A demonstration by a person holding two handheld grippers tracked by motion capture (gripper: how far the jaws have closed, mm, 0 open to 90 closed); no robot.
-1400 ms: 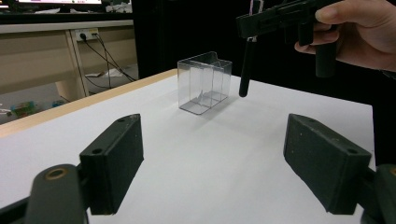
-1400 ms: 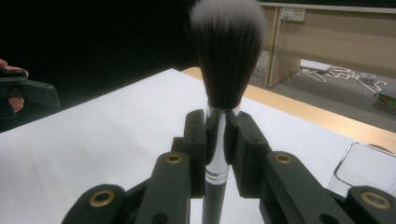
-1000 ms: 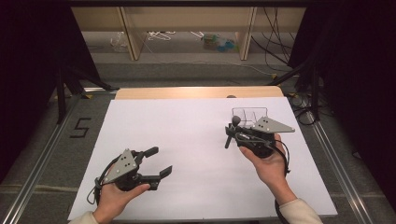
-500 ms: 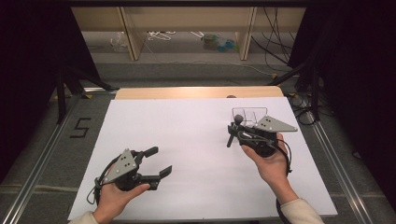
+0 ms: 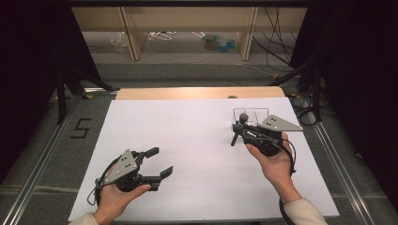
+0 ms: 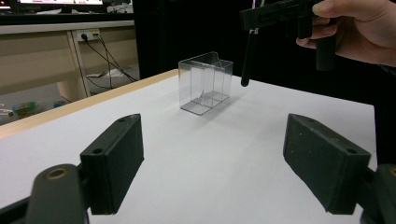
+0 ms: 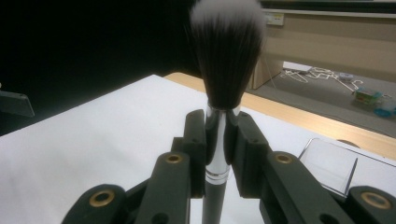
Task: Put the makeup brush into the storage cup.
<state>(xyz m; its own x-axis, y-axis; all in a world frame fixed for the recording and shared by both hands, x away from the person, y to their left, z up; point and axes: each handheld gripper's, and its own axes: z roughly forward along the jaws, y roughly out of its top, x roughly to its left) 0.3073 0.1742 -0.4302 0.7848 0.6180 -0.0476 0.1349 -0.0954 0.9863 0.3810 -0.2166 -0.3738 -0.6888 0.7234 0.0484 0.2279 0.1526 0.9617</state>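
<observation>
Makeup brush [image 7: 223,93] clamped upright in right tongs [image 7: 219,140], bristles clear there, left tongs [image 5: 157,161] apart, clear organizer [image 6: 205,81] nearby.

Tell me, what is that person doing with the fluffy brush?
A person holds a two-jaw gripper in each hand over a white table. The right gripper is shut on a black makeup brush with a silver collar, bristles up, held in the air beside a clear plastic box with compartments that stands near the table's far edge. The left gripper waits open and holds nothing.
</observation>
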